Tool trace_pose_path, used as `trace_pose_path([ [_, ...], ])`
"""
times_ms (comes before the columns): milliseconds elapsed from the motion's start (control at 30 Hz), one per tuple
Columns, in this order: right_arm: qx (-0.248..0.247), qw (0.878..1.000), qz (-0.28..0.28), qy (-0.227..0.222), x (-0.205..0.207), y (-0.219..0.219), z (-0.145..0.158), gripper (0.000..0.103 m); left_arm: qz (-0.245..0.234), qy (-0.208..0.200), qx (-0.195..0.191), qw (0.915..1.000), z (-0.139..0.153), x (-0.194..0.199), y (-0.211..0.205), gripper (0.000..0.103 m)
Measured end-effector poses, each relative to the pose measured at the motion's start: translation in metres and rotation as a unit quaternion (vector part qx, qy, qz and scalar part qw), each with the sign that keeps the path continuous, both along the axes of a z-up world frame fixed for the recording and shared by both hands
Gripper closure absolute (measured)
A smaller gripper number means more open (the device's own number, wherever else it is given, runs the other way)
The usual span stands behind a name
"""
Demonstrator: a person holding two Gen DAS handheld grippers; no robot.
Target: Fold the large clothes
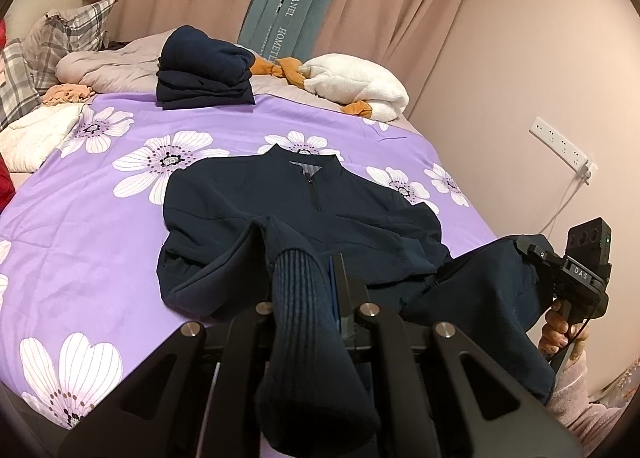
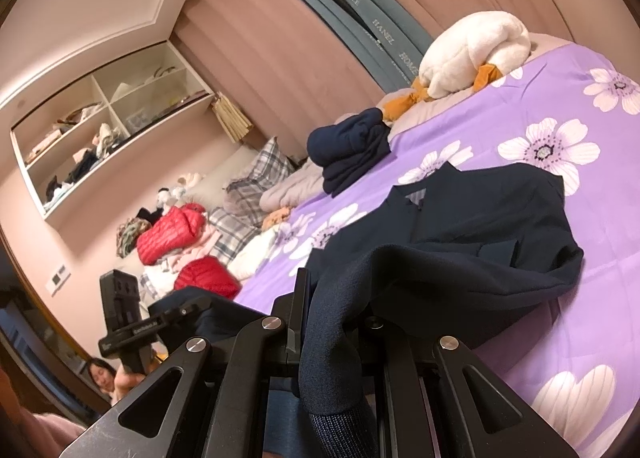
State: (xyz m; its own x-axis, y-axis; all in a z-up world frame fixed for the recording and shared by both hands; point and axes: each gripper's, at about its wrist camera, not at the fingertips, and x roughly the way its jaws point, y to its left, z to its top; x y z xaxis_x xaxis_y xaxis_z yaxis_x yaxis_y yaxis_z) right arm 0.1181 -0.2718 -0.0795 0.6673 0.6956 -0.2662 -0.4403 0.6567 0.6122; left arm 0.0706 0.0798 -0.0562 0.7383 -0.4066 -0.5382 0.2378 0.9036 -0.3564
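Note:
A dark navy zip jacket lies front up on the purple flowered bedspread, collar toward the far side. My left gripper is shut on the ribbed cuff of one sleeve, held above the near bed edge. My right gripper is shut on the other sleeve, whose ribbed cuff hangs down between the fingers. The jacket body also shows in the right wrist view. The right gripper body shows at the right in the left wrist view.
A stack of folded navy clothes sits at the far side of the bed. A white plush goose lies beside it. Plaid pillows, a white quilt and red jackets lie at the head. A wall socket is at the right.

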Motion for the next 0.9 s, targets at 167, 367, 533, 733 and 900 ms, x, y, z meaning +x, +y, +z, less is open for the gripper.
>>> trace_pose_path([
  [167, 0.0, 1.0, -0.001, -0.001, 0.002, 0.0, 0.001, 0.091, 0.003, -0.002, 0.002, 1.0, 0.001, 0.003, 0.0, 0.093],
  [367, 0.002, 1.0, -0.003, -0.003, 0.005, 0.0, 0.001, 0.091, 0.008, -0.005, 0.002, 1.0, 0.003, 0.005, 0.0, 0.092],
  [533, 0.003, 1.0, -0.006, -0.005, 0.009, -0.003, 0.002, 0.091, 0.011, -0.006, 0.003, 0.9999, 0.004, 0.009, 0.002, 0.092],
  [733, 0.002, 1.0, -0.008, -0.01, 0.014, -0.005, 0.004, 0.091, 0.015, -0.01, 0.003, 0.9998, 0.007, 0.015, 0.003, 0.092],
  [900, 0.001, 1.0, -0.009, -0.013, 0.018, -0.005, 0.004, 0.091, 0.019, -0.013, 0.004, 0.9997, 0.008, 0.02, 0.004, 0.092],
])
